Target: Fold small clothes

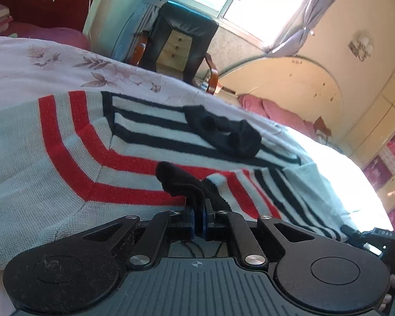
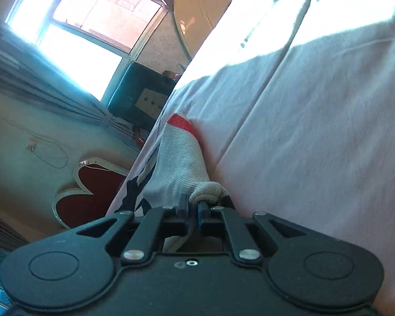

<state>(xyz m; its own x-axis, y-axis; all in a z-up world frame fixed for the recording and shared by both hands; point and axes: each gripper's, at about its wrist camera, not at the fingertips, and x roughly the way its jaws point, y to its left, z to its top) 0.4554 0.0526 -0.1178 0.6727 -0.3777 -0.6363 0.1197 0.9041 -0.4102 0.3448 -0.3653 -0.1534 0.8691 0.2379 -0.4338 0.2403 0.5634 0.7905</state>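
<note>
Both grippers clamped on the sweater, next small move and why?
Probably carry the black cuff in the left hand-held gripper across the striped sweater. The right hand-held gripper already pinches a grey knit edge, and the body lies spread on the bedsheet.

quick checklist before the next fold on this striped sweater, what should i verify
1. Left gripper shut on the sweater's black cuff: ok.
2. Right gripper shut on the sweater's grey knit edge: ok.
3. Sweater lying flat on the bedspread: mostly ok, black collar bunched.
4. Both grips on matching corners: cannot tell.
5. Bedspread under the right gripper free of other items: ok where visible.
6. Fabric tension between the two grippers: cannot tell.
</note>
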